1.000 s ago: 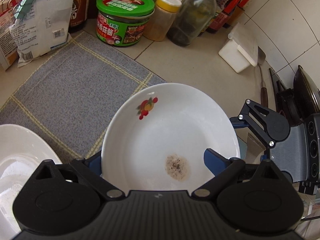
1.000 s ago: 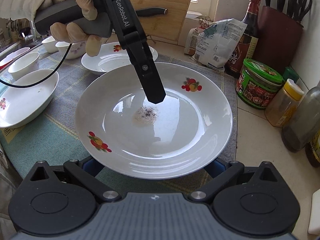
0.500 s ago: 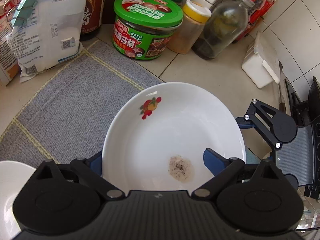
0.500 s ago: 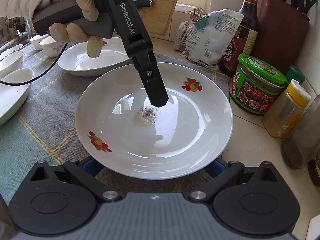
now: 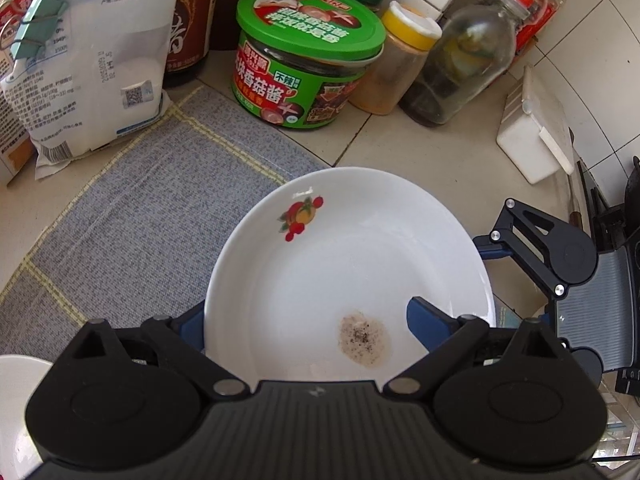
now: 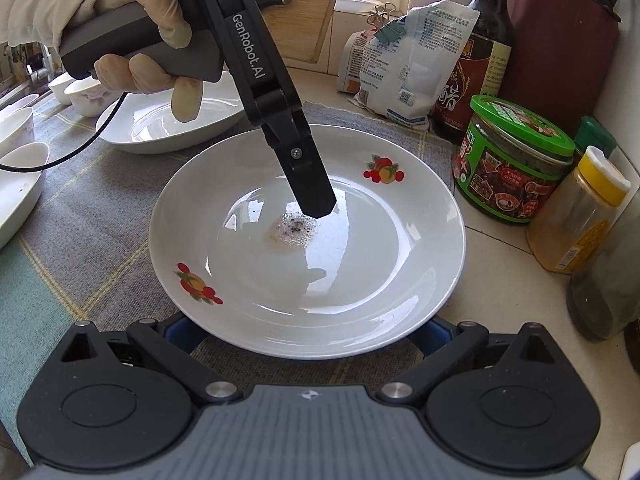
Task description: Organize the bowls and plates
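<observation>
Kitchen counter tiles and a grey woven mat (image 6: 100,216) frame our work: the white glazed ceramic plate with fruit decals (image 6: 308,240) sits mid-frame, straddling the mat's edge, a peppery stain at its centre. Our left gripper (image 5: 308,320) stands wide, one blue pad inside the plate, the other outside its rim. Our right gripper (image 6: 304,330) brackets the near rim from below; whether it pinches, we cannot tell. We judge the plate stiff, slick and breakable, best taken by its rim. Only the right view shows the gloved hand (image 6: 140,40) and more white dishes (image 6: 168,120) upper left; only the left shows a white plastic box (image 5: 534,136).
</observation>
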Demonstrator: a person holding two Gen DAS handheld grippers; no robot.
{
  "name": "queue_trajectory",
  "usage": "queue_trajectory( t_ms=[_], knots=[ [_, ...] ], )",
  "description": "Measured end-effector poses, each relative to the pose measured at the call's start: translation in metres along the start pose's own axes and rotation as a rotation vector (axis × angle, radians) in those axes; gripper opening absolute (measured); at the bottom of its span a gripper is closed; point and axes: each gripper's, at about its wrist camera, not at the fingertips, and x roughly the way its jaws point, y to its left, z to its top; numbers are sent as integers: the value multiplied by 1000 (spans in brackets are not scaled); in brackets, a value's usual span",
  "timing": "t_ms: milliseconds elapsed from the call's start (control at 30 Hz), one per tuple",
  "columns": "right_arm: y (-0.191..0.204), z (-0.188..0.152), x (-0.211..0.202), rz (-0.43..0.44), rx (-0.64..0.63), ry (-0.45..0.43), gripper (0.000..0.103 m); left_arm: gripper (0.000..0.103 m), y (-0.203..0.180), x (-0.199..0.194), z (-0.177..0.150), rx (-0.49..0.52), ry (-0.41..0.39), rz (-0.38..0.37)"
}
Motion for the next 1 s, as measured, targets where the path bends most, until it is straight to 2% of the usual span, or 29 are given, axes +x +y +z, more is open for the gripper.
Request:
queue_trajectory(
  t_ms=[200,500,767,1000],
  knots=[
    [0,2,1,-5,8,15,103,97,-1,1,1,11,-1,5],
    [4,-1,-10,-40,12,23,103,97,-11,-12,-1,51,-47,65],
    [19,-6,-31,-99,32,21,103,98,-27,-54,-21,79,-162,143],
    [35,-7,-53,-178,126,-28,103,98,-61,-90,-55,117,-292,220]
  ],
)
